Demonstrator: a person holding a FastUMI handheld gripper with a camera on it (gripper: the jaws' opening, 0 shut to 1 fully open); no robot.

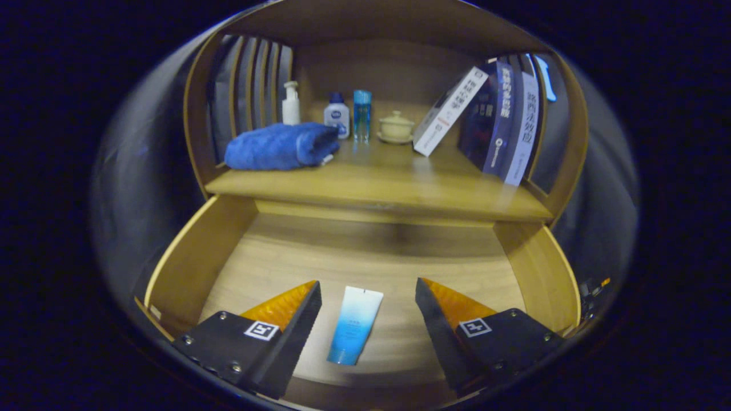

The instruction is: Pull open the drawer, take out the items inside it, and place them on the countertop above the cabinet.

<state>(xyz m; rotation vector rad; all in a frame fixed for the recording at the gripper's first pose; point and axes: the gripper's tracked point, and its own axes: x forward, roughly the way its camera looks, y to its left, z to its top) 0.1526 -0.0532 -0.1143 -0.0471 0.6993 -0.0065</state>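
From my claw's own camera I take the open drawer as my landmark: it stands pulled well out below the desk, so I judge the opening step done and the taking-out step now in hand. One thing lies on the drawer floor, a blue-and-white tube, flat, cap end toward me and slightly slanted, near the drawer's front edge and well apart from both side walls. My claw hangs over it with the fingers spread wide; the tube sits between them with clear wood showing on either side, so neither finger touches it and I hold nothing. Above the drawer, on the desk, a folded blue towel lies toward the left; behind it stand a white pump bottle, a small white bottle and a clear blue bottle, then a lidded cup on a saucer. To the right a row of books leans, the nearest one tilted. The front middle of the desk, just over the drawer, looks bare. As I judge it, the next move calls for lowering straight down, closing across the tube's narrow width, then lifting clear of the desk's front lip before setting it on that bare stretch.
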